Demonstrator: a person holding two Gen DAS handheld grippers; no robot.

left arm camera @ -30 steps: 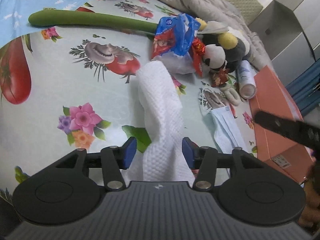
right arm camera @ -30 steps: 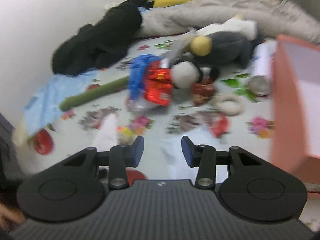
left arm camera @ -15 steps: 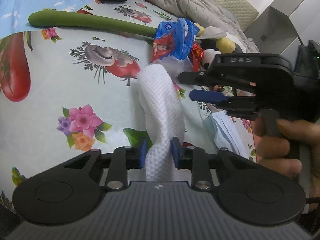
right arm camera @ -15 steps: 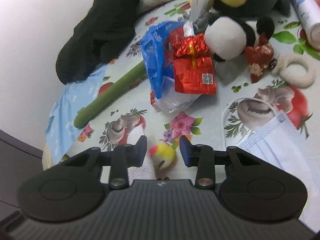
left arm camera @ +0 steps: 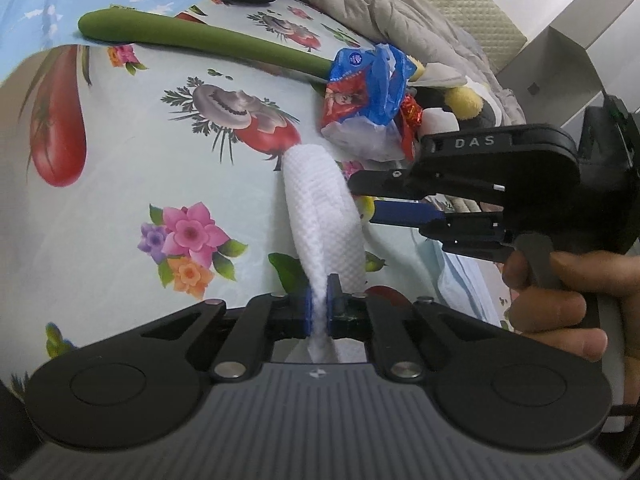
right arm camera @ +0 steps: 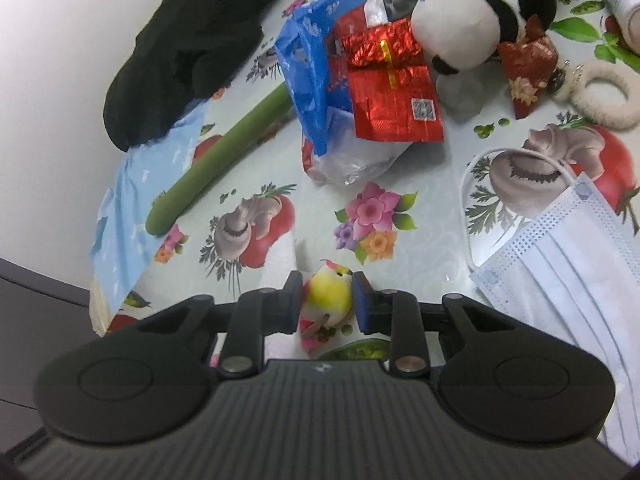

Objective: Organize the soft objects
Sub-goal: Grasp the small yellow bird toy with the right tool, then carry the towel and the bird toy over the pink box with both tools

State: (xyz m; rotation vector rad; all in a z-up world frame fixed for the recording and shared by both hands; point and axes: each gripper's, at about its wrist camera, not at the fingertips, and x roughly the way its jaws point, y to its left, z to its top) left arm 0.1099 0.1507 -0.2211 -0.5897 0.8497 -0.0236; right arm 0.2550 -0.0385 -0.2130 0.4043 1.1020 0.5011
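Since a second ago, both claws have narrowed: the left gripper (left arm camera: 318,312) now pinches the white cloth (left arm camera: 324,216) on the flowered tablecloth (left arm camera: 120,152), and the right gripper (right arm camera: 326,300) has reached a small yellow bird toy (right arm camera: 329,294), jaws touching its sides. A face mask (right arm camera: 560,248) lies just right, a snack bag (right arm camera: 352,92) beyond.

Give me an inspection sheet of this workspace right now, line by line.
Surface: floral tablecloth, crowded.
Job's things: white cloth; yellow bird toy; panda plush; face mask.
Clutter: blue plastic bag, red foil packet, green stick, black garment.
Grippers: left gripper shut on white cloth; right gripper flanks the bird toy, contact unclear.
Cables: nothing seen.
Surroundings: grey blanket.
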